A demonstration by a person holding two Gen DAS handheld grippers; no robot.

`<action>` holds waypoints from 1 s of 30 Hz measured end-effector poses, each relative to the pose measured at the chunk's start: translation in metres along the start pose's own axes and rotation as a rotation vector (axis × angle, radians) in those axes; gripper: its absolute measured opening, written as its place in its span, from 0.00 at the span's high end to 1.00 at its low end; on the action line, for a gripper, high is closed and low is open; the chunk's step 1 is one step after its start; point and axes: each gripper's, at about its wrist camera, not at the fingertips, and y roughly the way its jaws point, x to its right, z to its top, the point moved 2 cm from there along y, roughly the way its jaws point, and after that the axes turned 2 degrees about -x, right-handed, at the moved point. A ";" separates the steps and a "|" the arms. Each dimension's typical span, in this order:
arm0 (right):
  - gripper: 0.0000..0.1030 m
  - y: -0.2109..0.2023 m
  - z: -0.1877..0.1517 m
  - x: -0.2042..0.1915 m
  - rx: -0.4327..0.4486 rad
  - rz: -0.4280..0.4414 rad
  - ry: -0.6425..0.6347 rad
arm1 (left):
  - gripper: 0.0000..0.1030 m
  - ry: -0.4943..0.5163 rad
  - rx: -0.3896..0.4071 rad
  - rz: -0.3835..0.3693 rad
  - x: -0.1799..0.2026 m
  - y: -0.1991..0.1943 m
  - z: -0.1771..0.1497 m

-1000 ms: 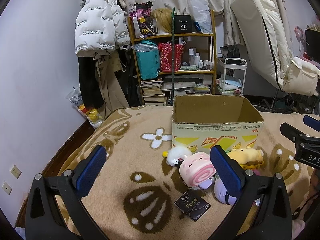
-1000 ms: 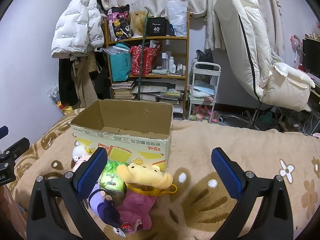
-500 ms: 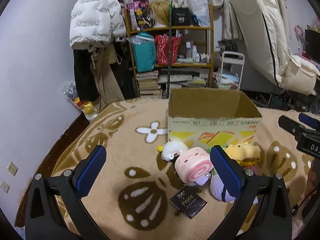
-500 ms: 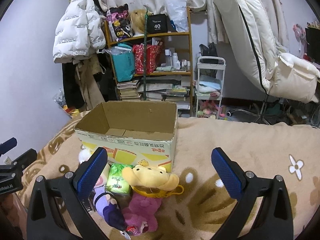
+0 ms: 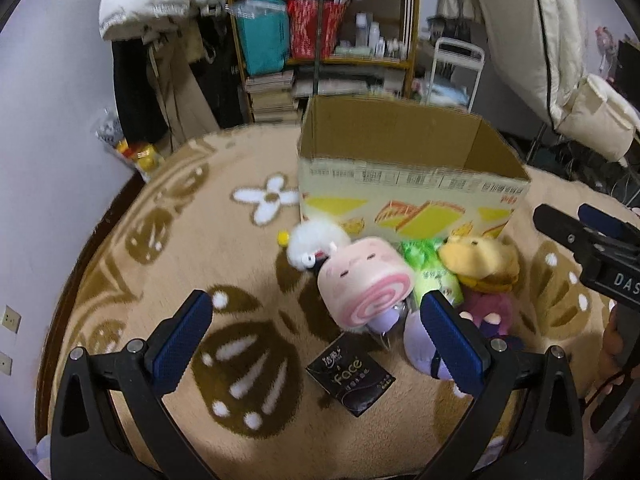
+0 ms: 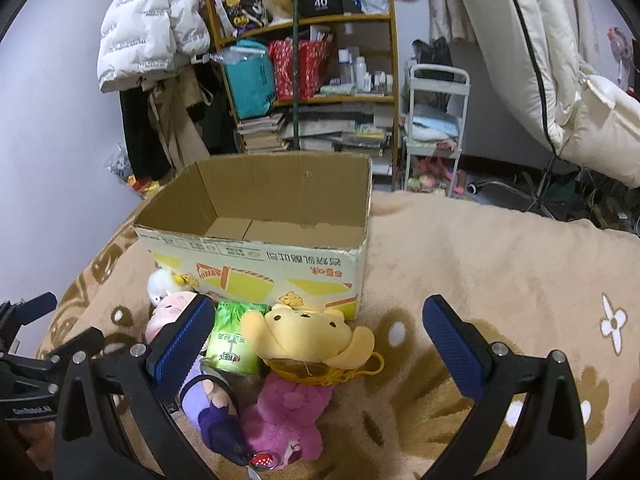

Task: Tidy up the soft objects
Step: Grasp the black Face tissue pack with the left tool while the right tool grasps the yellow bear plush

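An open, empty cardboard box (image 5: 408, 184) (image 6: 256, 256) stands on the tan flowered blanket. In front of it lies a heap of soft toys: a pink roll-cake plush (image 5: 364, 284), a white fluffy toy (image 5: 312, 240), a yellow bear (image 5: 480, 260) (image 6: 308, 332), a green tissue pack (image 6: 234, 340), a magenta plush (image 6: 288, 416) and a purple doll (image 6: 216, 412). My left gripper (image 5: 320, 340) hangs open just short of the pink roll. My right gripper (image 6: 320, 348) is open above the yellow bear. Neither holds anything.
A black tissue packet (image 5: 350, 378) lies on the blanket near the left gripper. Behind the bed stand a cluttered wooden shelf (image 6: 312, 60), a white trolley (image 6: 436, 128), hanging coats (image 6: 152, 28) and a cream recliner (image 6: 560, 60).
Both grippers have tilted down and come closer to the toy heap, which now sits larger and higher between the fingers. Both stay open and the toys have not moved.
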 end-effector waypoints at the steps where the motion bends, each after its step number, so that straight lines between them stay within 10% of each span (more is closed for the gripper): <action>1: 0.00 0.004 0.001 0.000 -0.011 0.002 -0.001 | 0.01 -0.008 -0.020 -0.002 0.000 0.006 0.000; 25: 0.00 0.084 -0.012 0.005 -0.222 0.046 0.021 | 0.01 -0.127 -0.417 -0.063 -0.005 0.100 -0.026; 30: 0.00 0.097 -0.016 0.007 -0.243 0.058 0.035 | 0.15 -0.127 -0.453 -0.055 -0.001 0.108 -0.029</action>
